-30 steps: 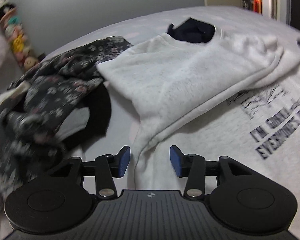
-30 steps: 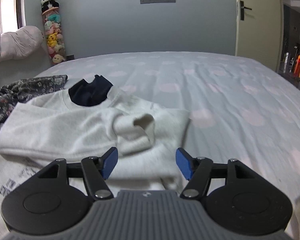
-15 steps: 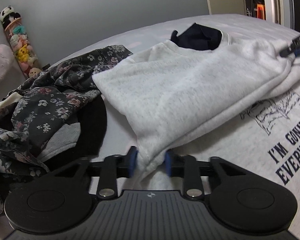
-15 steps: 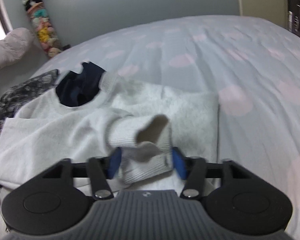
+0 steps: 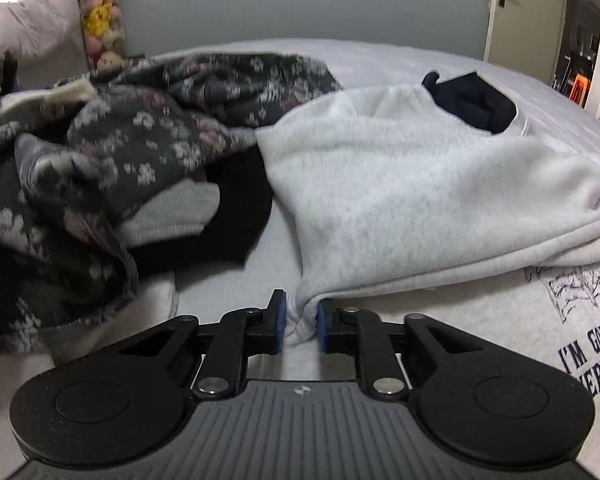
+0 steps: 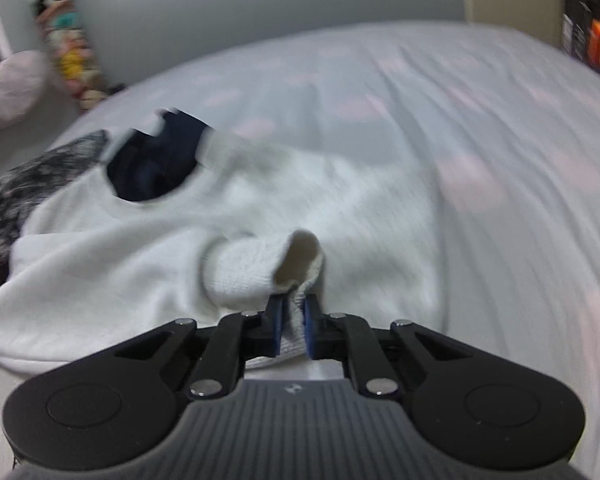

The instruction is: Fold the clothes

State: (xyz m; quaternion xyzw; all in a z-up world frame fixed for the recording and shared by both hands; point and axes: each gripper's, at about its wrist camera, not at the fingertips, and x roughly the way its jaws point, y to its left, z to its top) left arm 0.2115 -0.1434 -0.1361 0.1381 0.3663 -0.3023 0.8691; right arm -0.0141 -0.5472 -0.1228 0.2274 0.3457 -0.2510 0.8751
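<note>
Left wrist view: bed, pale with faint pink spots, fills the frame from the middle upward to a grey wall. A white sweatshirt lies on it across the centre and right of the frame, folded over itself, with a dark navy garment showing in its neck opening at upper right. Printed lettering on the sweatshirt front appears at the lower right edge. A heap of dark floral clothes occupies the left half, touching the sweatshirt's left edge; a black item and a pale grey item lie partly under the heap. A tube of plush toys stands at upper left against the wall. A door is at upper right.

The left tool, at lower centre, is closed narrow on a bunched corner of the sweatshirt; white cloth fills the gap between the blue pads.

Right wrist view (blurred): the sweatshirt spans the left and centre of the frame on the bed. A ribbed cuff curls open at centre. The right tool, at lower centre, is closed narrow on the cuff's lower edge, with knit cloth clamped between the pads. The navy garment sits at upper left of the sweatshirt.
</note>
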